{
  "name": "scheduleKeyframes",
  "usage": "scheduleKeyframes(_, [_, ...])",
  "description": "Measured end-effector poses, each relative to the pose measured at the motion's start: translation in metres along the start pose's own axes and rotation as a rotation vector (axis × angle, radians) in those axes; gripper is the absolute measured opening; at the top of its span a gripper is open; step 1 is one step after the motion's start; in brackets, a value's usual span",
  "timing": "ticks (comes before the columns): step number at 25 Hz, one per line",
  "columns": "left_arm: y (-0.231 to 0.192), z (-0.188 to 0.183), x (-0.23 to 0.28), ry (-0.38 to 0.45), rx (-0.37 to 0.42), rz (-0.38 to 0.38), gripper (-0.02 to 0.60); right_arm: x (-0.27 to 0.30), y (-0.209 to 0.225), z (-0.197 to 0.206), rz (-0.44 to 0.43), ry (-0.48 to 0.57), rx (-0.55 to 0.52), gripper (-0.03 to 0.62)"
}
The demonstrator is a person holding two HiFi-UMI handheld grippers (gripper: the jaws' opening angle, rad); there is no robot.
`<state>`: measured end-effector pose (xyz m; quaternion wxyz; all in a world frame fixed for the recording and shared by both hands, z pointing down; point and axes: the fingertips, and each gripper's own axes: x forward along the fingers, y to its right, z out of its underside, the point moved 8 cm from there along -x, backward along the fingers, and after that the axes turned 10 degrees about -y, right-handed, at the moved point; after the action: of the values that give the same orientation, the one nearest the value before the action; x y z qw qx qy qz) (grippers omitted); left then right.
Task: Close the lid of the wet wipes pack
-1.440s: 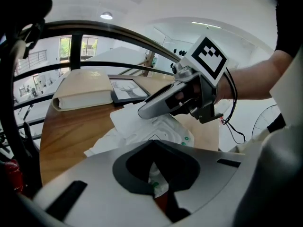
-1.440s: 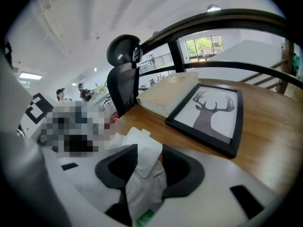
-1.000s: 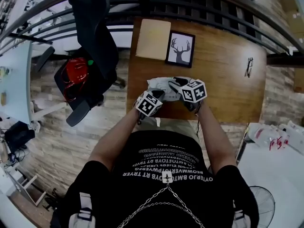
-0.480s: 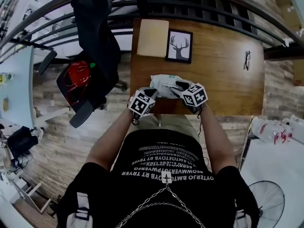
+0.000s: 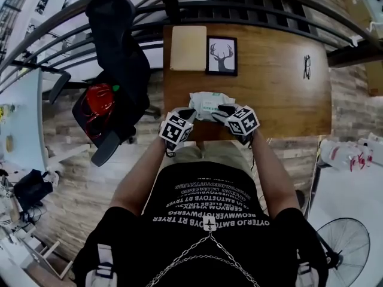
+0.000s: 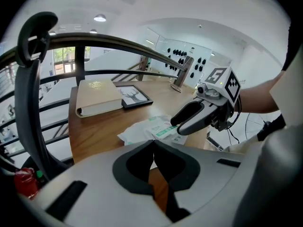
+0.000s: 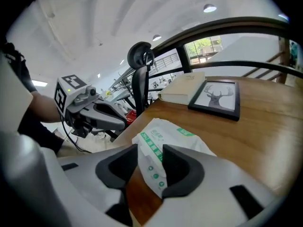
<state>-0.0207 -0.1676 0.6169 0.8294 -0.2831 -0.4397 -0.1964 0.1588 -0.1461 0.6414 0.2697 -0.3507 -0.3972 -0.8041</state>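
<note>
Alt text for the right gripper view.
The right gripper, jaws just opening, frames the near end of a wet wipes pack on a table without gripping it. The left gripper hovers at left; book and deer picture behind.

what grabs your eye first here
The wet wipes pack sits at the near edge of the table between the left gripper and the right gripper, whose jaws have just been opening around its end without pinching it. Behind lie a deer picture and a tan book.
</note>
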Motion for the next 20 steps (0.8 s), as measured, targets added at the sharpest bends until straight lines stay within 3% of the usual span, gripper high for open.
scheduleKeyframes(4, [0.001,-0.003,-0.003,0.009,0.014,0.005,0.028,0.007,-0.002,-0.001,0.015,0.054,0.097,0.057])
scheduleKeyframes(20, [0.001,0.016,-0.026,0.04,-0.003,-0.004,0.028,0.039,-0.008,0.0,0.252,-0.03,0.182,0.015])
